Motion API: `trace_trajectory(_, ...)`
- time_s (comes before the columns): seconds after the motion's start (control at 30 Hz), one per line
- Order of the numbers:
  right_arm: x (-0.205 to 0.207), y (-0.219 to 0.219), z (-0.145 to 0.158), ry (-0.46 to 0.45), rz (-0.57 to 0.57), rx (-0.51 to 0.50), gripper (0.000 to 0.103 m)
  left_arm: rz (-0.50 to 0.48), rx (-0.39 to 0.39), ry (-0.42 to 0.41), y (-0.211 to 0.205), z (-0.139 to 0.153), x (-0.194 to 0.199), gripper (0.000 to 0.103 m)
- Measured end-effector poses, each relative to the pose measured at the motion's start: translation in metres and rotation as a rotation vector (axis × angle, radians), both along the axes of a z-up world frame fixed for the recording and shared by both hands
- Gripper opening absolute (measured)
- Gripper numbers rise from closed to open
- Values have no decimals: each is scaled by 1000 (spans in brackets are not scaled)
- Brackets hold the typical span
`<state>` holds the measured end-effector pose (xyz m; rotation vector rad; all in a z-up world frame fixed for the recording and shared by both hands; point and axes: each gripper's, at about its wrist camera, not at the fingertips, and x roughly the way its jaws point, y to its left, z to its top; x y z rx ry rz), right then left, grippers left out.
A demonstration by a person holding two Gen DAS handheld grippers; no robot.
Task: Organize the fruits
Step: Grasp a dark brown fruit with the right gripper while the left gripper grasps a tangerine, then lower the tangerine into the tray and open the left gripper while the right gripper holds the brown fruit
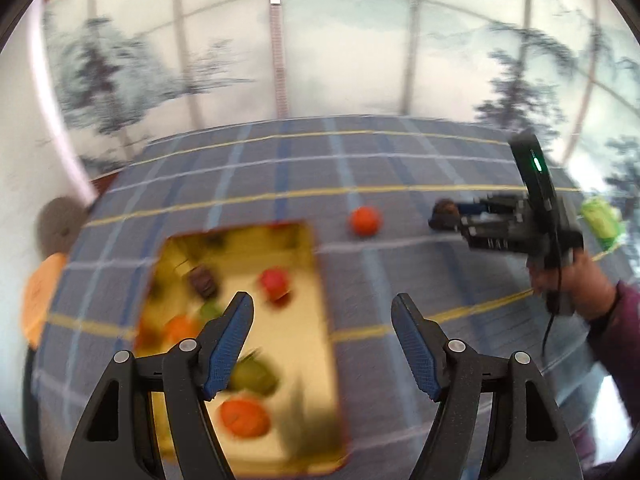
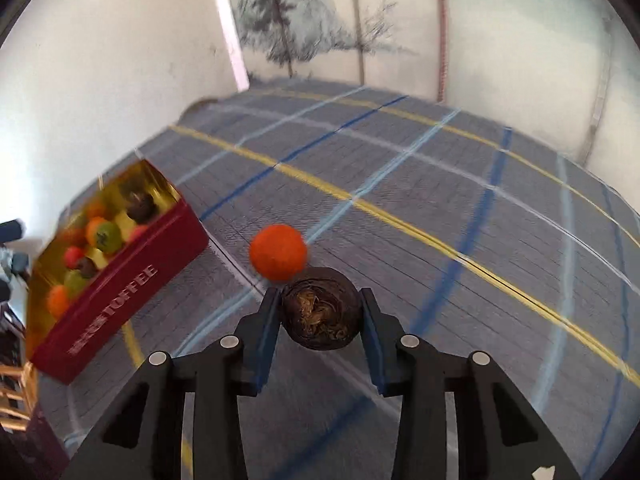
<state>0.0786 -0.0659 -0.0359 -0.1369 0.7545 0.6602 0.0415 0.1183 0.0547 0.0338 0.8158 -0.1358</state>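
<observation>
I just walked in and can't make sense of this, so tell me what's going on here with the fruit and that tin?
A person is sorting small fruits into a red toffee tin on a plaid tablecloth. The right gripper is shut on a dark brown fruit, held between its fingers above the cloth. The left gripper is open and empty, above the tin, which already holds several orange, green, red and dark fruits. One orange fruit lies loose on the cloth, outside the tin.

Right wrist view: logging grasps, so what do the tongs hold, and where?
The right tongs clamp a dark brown fruit by its two opposite sides.
</observation>
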Motion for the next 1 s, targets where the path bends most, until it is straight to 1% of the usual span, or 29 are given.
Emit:
trace_trajectory(0.1, -18, -52, 0, -2, -112, 13, 36, -75, -66, 61, -18, 0, 44, 72)
trace_trajectory(0.17, -27, -88, -4, 8, -198, 9, 36, -101, -69, 75, -33, -3, 70, 72)
trace_trajectory(0.23, -34, -115, -12, 22, -256, -6, 36, -134, -12, 70, -53, -10, 97, 72)
trace_trajectory(0.27, -37, -126, -17, 34, -272, -4, 36, -158, 23, 84, -63, -16, 114, 72)
trace_trajectory(0.37, -43, -149, -26, 75, -303, 40, 37, -215, 80, 139, -80, -36, 146, 72)
trace_trajectory(0.4, -46, -156, -25, 66, -312, 61, 37, -213, 119, 158, -85, -45, 156, 72)
trace_trajectory(0.43, -48, -160, -23, 53, -314, 71, 37, -215, 138, 174, -87, -52, 164, 72)
trace_trajectory(0.5, -47, -165, -24, 63, -307, 91, 37, -199, 172, 206, -88, -64, 179, 72)
trace_trajectory(0.63, -46, -165, -23, 67, -280, 115, 37, -150, 166, 258, -79, -84, 198, 72)
trace_trajectory(0.7, -45, -164, -23, 70, -269, 119, 37, -139, 153, 299, -78, -95, 203, 68)
trace_trajectory(0.73, -45, -164, -23, 72, -264, 123, 37, -137, 149, 320, -79, -99, 204, 64)
trace_trajectory(0.77, -46, -164, -23, 72, -262, 126, 37, -137, 148, 335, -80, -102, 204, 53)
trace_trajectory(0.8, -46, -164, -23, 73, -262, 128, 37, -147, 130, 335, -83, -102, 202, 40)
trace_trajectory(0.83, -46, -164, -23, 74, -263, 131, 37, -143, 136, 330, -85, -102, 201, 36)
trace_trajectory(0.87, -46, -165, -23, 75, -263, 132, 37, -137, 151, 329, -88, -101, 200, 36)
trace_trajectory(0.9, -45, -164, -24, 77, -264, 131, 37, -125, 143, 328, -90, -100, 197, 35)
trace_trajectory(0.97, -43, -163, -25, 85, -268, 126, 37, -99, 81, 313, -91, -93, 185, 35)
trace_trajectory(1.0, -42, -162, -25, 89, -270, 123, 37, -92, 56, 293, -93, -87, 174, 35)
